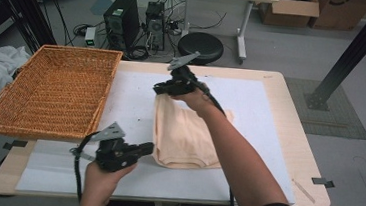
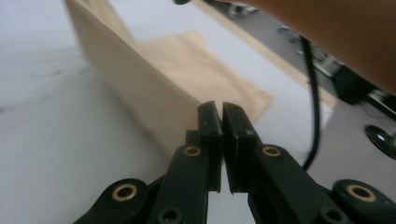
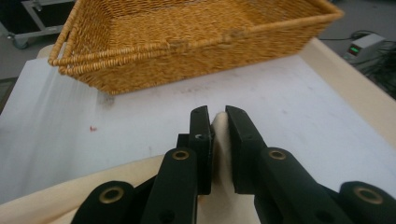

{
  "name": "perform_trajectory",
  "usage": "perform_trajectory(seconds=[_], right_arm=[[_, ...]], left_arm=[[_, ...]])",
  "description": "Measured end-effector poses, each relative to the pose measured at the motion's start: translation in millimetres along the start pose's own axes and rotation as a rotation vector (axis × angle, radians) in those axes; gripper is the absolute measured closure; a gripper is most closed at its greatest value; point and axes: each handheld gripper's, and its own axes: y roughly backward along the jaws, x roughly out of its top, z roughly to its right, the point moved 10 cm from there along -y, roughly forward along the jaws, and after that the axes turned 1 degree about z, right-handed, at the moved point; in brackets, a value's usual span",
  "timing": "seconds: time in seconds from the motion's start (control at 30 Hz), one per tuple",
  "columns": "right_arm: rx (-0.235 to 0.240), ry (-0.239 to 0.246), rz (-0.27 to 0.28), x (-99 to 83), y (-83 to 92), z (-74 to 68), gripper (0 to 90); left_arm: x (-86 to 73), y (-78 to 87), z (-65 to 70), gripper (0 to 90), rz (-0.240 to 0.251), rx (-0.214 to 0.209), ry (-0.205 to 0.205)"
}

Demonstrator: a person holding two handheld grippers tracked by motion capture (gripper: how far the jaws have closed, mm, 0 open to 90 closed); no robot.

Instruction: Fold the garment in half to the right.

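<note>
On the left of the table (image 1: 288, 142) sat a big woven basket (image 1: 51, 89). It hung a little over the table's left edge.

Near the front edge, the person's left hand (image 1: 102, 173) came up from the bottom and held the left gripper (image 1: 147, 149). It lay almost flat and pointed to the right, at the near left corner of the cloth (image 1: 186, 133). In the left gripper view its jaws were pressed together, with a thin crack between them. The edge of the cloth rose up tight right behind the jaws, so it looked pinched, but the pinched bit itself was hidden by the black tips. That view was blurry.

The cloth was soft, peach-colored and folded. It lay on the white sheet (image 1: 135, 104) in the middle of the table. Its left edge was lifted off the sheet at both ends.

Farther back, the right arm reached across the cloth and covered part of it. The right hand (image 1: 196, 98) held the right gripper (image 1: 160, 87), which pointed left. In the right gripper view its jaws were pinching a fold of the cloth, and the basket sat behind them, cut off at the top.
</note>
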Motion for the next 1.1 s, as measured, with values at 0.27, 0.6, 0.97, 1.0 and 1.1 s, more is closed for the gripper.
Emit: perform_trajectory(seconds=[0.27, 0.6, 0.97, 1.0, 1.1], right_arm=[[-0.106, -0.052, -0.019, -44.7, 92.4, 33.8, 82.2], [-0.461, -0.209, 0.018, -129.5, 205.5, 78.6, 42.1], [-0.551, -0.187, 0.135, -156.2, 274.5, 42.1, 32.2], [-0.547, -0.190, 0.155, -153.9, 274.8, 39.5, 29.2], [-0.541, -0.185, 0.174, -146.9, 274.5, 32.1, 24.5]], left_arm=[[35.2, -86.3, 61.9, 86.9, -0.063, -0.218, -0.068], [13.5, -212.7, 68.2, 41.1, -0.109, -0.227, -0.012], [49.3, -106.9, 19.6, 29.7, 0.001, -0.096, -0.127], [50.1, -99.3, 13.6, 28.8, 0.002, -0.077, -0.130], [51.9, -83.4, 1.8, 27.5, 0.008, -0.046, -0.148]])
